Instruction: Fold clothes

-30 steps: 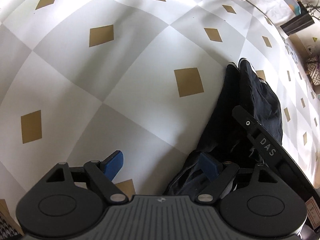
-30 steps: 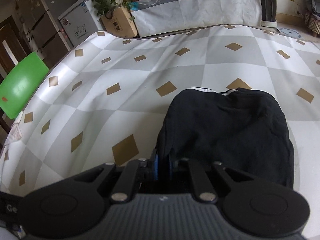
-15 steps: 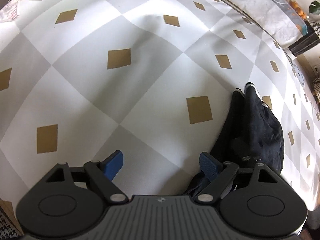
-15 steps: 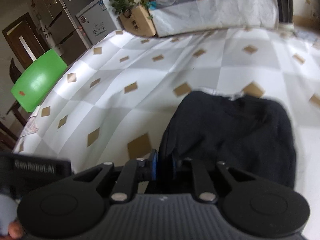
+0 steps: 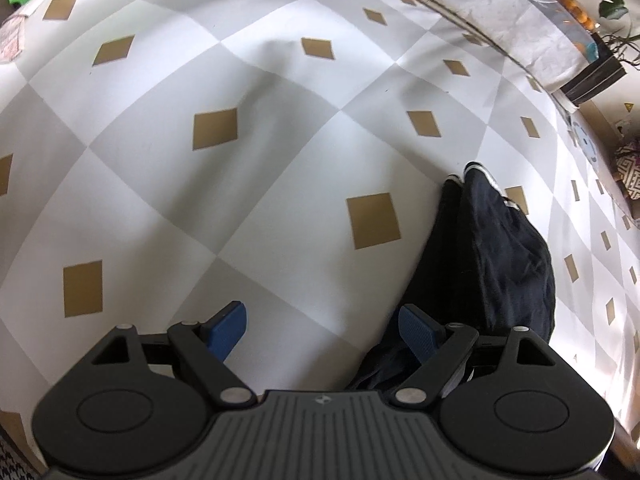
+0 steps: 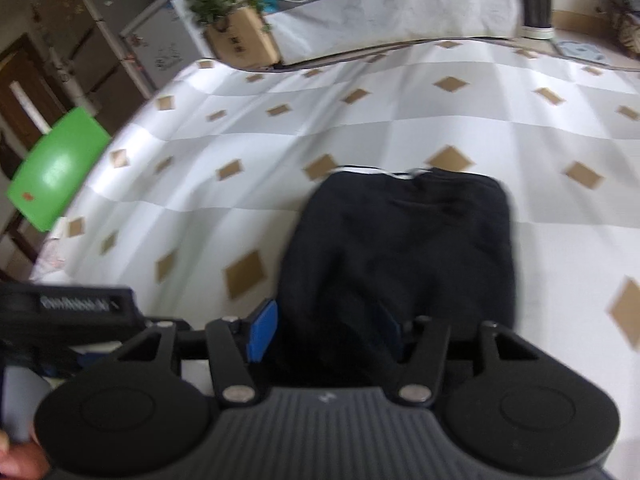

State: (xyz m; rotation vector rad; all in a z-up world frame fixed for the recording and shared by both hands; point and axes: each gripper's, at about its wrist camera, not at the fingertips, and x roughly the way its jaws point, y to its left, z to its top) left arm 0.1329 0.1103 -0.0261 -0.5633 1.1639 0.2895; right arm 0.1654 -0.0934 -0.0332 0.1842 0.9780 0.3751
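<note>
Right gripper (image 6: 326, 334): jaws are opening right now. A second ago its blue pads were pinched together on the near hem of the black garment (image 6: 404, 240); now they stand apart with the cloth still lying between them, no longer squeezed.
Left gripper (image 5: 322, 330): spread wide, same as a second ago, nothing between the blue fingertips (image 5: 228, 326) but bare tablecloth (image 5: 248, 168); its right pad sits just beside the garment's edge.
Garment: folded into a compact dark block, flat on the checked tablecloth, white-striped trim at its far end. In the left view it lies to the right of the open jaws.
What changed: the right hand is letting go and the picture blurs, so it is on the move; the left view has tilted to take in more of the table beyond.
Meaning for the task: this fold looks set down. The release reads as the end of this fold.
Next call: probably back off clear without dragging the hem, then judge whether another fold or a smoothing pass is wanted.
Risk: a pad snagging the cloth and pulling the top layer open.
</note>
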